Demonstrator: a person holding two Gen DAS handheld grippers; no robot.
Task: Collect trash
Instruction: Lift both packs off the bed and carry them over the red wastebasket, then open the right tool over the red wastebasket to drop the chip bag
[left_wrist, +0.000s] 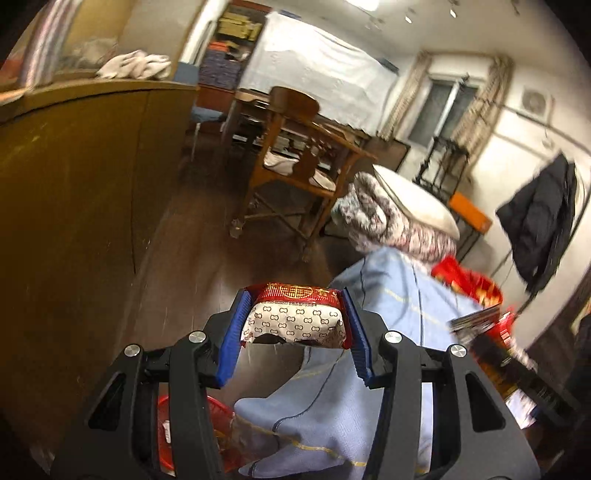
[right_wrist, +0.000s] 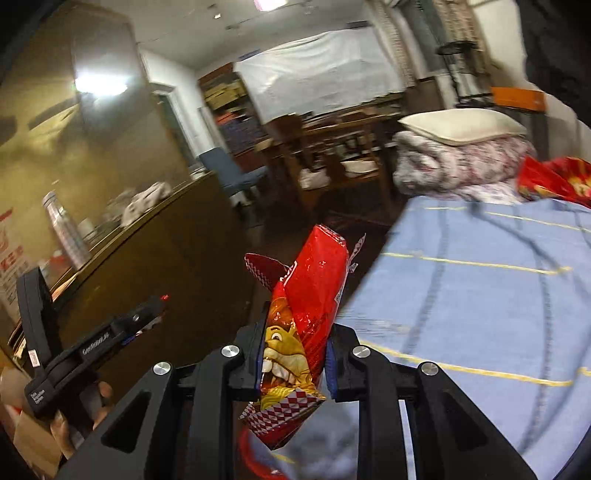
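Observation:
My left gripper (left_wrist: 293, 319) is shut on a small snack packet (left_wrist: 295, 317), white with a ring pattern and a red-gold top edge, held in the air over the bed's edge. A red bin (left_wrist: 192, 432) shows below it, partly hidden by the gripper body. My right gripper (right_wrist: 295, 354) is shut on a red snack bag (right_wrist: 306, 317) with a cartoon lion face, standing upright between the blue pads. A red rim of the bin (right_wrist: 247, 454) shows under it. The left gripper's body (right_wrist: 92, 343) appears at the left of the right wrist view.
A bed with a blue sheet (right_wrist: 480, 295) lies to the right, with a folded quilt and pillow (right_wrist: 461, 147) and more red wrappers (left_wrist: 469, 284). A brown cabinet (left_wrist: 74, 203) stands at the left. A wooden chair (left_wrist: 295, 166) and table stand beyond on the dark floor.

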